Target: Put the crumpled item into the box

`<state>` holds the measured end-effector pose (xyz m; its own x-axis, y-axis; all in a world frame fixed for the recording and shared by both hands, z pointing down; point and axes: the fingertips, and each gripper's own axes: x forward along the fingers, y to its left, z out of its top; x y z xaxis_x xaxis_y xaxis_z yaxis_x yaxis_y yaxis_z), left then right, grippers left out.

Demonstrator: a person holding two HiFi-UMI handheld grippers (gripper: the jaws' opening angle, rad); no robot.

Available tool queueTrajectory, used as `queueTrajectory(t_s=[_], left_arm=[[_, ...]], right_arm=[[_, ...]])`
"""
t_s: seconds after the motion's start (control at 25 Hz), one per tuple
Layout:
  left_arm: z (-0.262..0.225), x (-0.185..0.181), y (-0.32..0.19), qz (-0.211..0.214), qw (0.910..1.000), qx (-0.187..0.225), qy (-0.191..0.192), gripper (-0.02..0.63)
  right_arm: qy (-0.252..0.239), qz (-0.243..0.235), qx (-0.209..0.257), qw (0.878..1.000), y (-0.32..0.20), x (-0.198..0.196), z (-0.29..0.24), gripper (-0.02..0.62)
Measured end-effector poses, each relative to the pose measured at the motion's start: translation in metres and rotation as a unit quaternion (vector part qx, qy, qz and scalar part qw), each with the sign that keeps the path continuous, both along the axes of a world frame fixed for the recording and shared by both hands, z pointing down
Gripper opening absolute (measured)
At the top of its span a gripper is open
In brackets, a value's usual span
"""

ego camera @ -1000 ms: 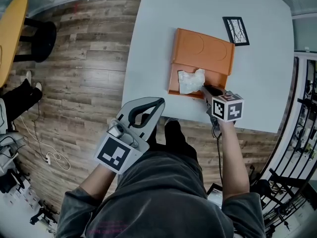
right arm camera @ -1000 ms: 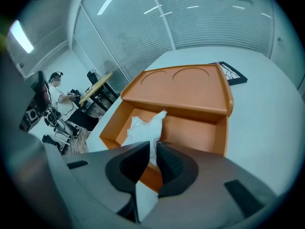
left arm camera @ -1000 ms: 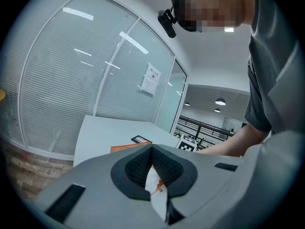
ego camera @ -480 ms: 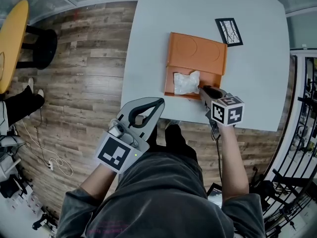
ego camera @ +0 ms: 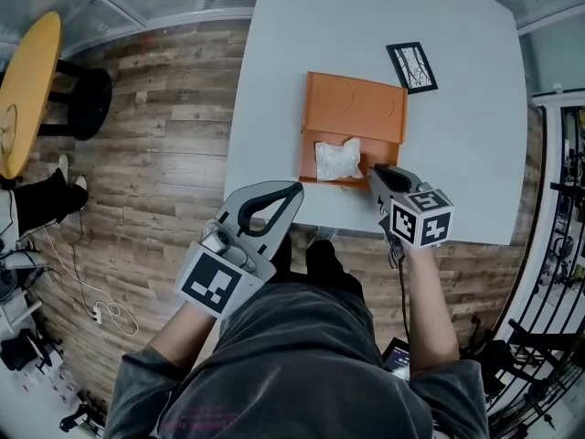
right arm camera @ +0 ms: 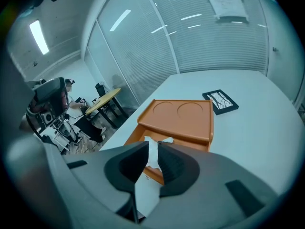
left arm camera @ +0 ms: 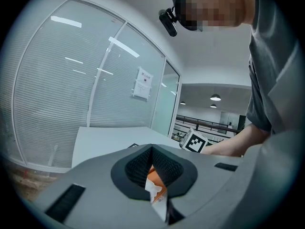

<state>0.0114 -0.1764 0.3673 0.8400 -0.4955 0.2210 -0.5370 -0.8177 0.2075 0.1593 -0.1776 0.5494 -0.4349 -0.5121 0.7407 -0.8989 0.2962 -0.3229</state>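
White worktop [ego camera: 457, 154] carries the orange box [ego camera: 356, 110], and the crumpled item [ego camera: 338, 159] lies in its open near compartment, just ahead of my right tongs [ego camera: 377, 174] and a little to their left. It looks like creased white paper. I judge it light and soft, easily squashed, best pinched at a raised fold. My right tongs stand a slit apart, empty. My left tongs [ego camera: 291, 188], pressed together on nothing, hang off the worktop's near edge, well short of the box.
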Motion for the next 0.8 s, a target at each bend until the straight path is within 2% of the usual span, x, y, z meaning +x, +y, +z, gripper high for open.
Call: queueTrajectory(t_s=[0.08, 0.16, 0.44, 0.6, 0.68, 0.8], left_arm=[[-0.004, 0.001, 0.0, 0.001, 1.0, 0.005, -0.002, 0.012], [-0.007, 0.003, 0.001, 0.003, 1.0, 0.009, -0.004, 0.012], [-0.023, 0.011, 0.004, 0.012, 0.9996, 0.026, -0.006, 0.012], [-0.03, 0.016, 0.005, 0.015, 0.9992, 0.036, -0.002, 0.012], [-0.034, 0.018, 0.007, 0.015, 0.999, 0.042, 0.001, 0.012], [-0.042, 0.017, 0.011, 0.014, 0.9987, 0.048, 0.003, 0.012]], right_arm=[[0.0, 0.0, 0.016, 1.0, -0.001, 0.0, -0.011, 0.063], [0.002, 0.002, 0.038, 0.999, -0.003, 0.001, -0.024, 0.037], [0.012, -0.006, 0.104, 0.995, -0.007, -0.004, -0.076, 0.037], [0.019, -0.016, 0.145, 0.989, -0.007, -0.011, -0.105, 0.037], [0.023, -0.017, 0.168, 0.985, -0.007, -0.014, -0.12, 0.008], [0.018, -0.017, 0.198, 0.98, -0.005, -0.019, -0.147, 0.008]])
